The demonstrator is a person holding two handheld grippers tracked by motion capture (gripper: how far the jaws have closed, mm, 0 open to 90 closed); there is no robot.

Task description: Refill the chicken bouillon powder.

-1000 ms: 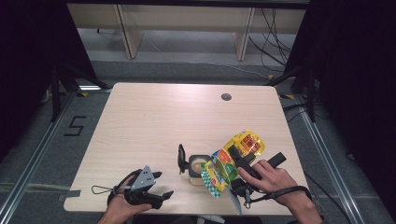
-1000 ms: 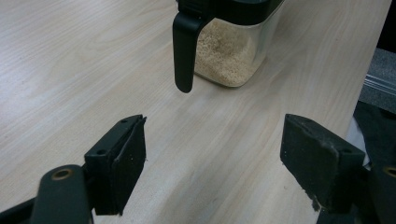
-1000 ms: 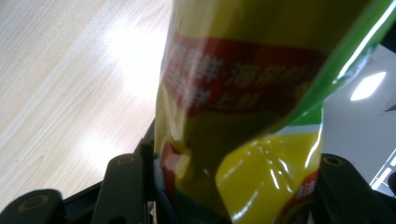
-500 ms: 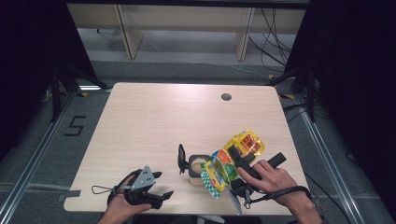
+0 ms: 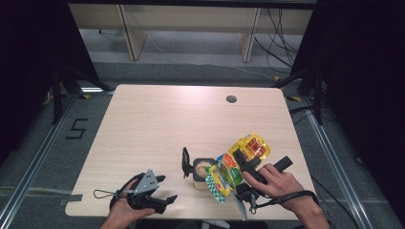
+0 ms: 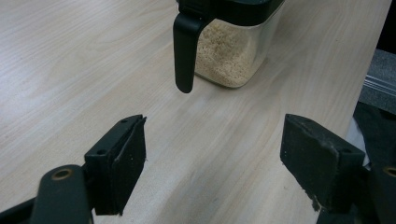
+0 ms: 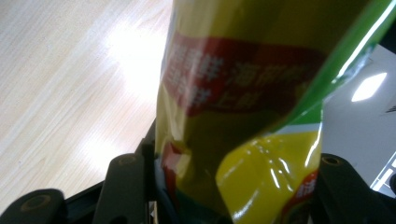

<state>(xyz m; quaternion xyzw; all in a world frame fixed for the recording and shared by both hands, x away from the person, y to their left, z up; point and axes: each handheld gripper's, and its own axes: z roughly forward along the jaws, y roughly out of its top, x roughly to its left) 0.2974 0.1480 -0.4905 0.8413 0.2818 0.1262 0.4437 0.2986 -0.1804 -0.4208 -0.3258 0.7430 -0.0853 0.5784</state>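
A clear container with a black lid and handle stands near the table's front edge, partly filled with pale granules. My right gripper is shut on a yellow and green snack bag, which it holds tilted against the container's right side. In the right gripper view the bag sits between the two black jaws. My left gripper lies low at the front left, open and empty. Its jaws point toward the container's handle, a short way off.
The wooden table stretches bare to the back, with a round cable hole at the far right. Its front edge runs just below both hands. Dark floor and rails surround the table, and shelf legs stand behind it.
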